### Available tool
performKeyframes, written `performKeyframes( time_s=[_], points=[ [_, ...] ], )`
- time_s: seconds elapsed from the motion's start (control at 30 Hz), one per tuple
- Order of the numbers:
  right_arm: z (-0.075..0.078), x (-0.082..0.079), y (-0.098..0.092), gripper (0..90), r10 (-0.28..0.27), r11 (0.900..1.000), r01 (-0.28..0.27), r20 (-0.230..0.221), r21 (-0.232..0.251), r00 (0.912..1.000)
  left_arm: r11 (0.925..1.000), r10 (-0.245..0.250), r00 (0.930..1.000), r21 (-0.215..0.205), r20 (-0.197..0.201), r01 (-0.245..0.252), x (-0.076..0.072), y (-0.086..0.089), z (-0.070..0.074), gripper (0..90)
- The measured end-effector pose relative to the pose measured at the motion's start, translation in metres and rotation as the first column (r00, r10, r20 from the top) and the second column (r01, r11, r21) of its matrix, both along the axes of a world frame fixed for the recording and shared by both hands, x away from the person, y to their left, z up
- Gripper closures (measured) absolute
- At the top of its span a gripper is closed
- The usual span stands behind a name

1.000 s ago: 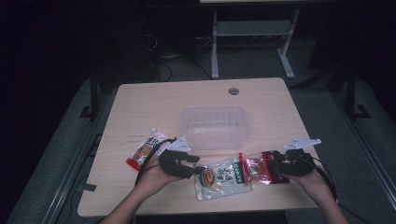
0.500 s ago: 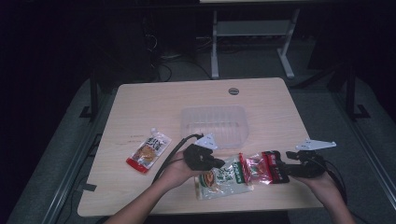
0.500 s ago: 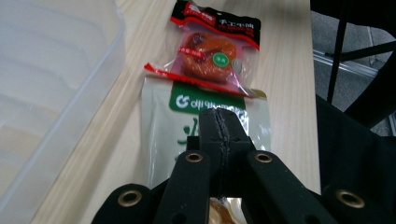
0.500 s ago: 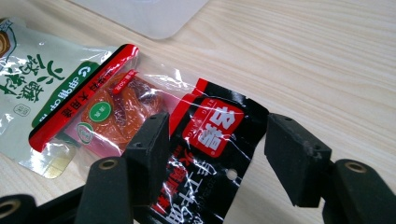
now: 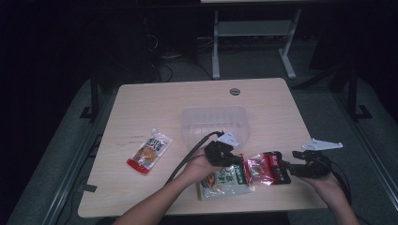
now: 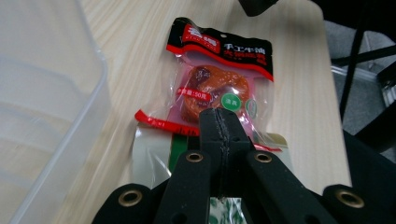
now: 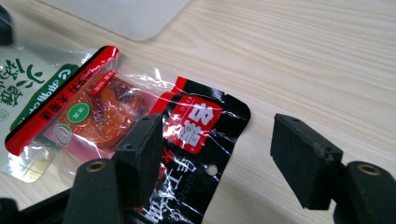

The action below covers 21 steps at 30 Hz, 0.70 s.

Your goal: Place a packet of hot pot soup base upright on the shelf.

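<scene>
A red-and-black snack packet (image 5: 263,169) (image 6: 215,60) (image 7: 196,126) lies flat near the table's front edge, partly over a green-and-white packet (image 5: 225,180) (image 7: 32,84). My left gripper (image 5: 234,159) (image 6: 219,116) is shut, its tip over the red packet's clear end; whether it pinches the film I cannot tell. My right gripper (image 5: 287,168) (image 7: 219,144) is open and its jaws have just been opening. One jaw stands over the packet's black end, the other over bare wood, and neither pad presses on it.
A clear plastic container (image 5: 213,123) (image 6: 42,93) sits mid-table, just behind the left hand. An orange snack packet (image 5: 149,152) lies to the left on the wooden table (image 5: 141,108). The table's right edge is close behind the right hand.
My left gripper has travelled right, from beside the orange packet to the red packet, and its jaws have shut. The right gripper's jaws have spread wider over the packet's black end.
</scene>
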State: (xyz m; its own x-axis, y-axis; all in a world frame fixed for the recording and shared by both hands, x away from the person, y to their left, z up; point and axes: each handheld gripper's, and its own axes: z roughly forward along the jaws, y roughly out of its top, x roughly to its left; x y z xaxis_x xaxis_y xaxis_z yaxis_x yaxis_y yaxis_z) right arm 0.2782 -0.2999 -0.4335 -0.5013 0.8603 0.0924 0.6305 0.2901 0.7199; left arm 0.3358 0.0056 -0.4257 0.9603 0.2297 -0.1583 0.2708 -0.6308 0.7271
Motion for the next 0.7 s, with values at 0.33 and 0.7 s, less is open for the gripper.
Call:
performKeyframes(
  time_s=[0.33, 0.7],
  points=[
    [0.000, -0.001, 0.000, 33.1, -0.003, 1.000, 0.003, 0.007, 0.002, 1.0000, 0.9993, -0.005, 1.0000, 0.036, 0.007, 0.004, -0.002, -0.019, -0.022, 89.5],
    [0.002, -0.005, 0.000, 31.4, 0.005, 1.000, -0.005, 0.006, 0.011, 1.0000, 0.9967, -0.001, 0.9998, 0.081, 0.019, -0.001, -0.002, -0.020, -0.035, 89.7]
  ],
)
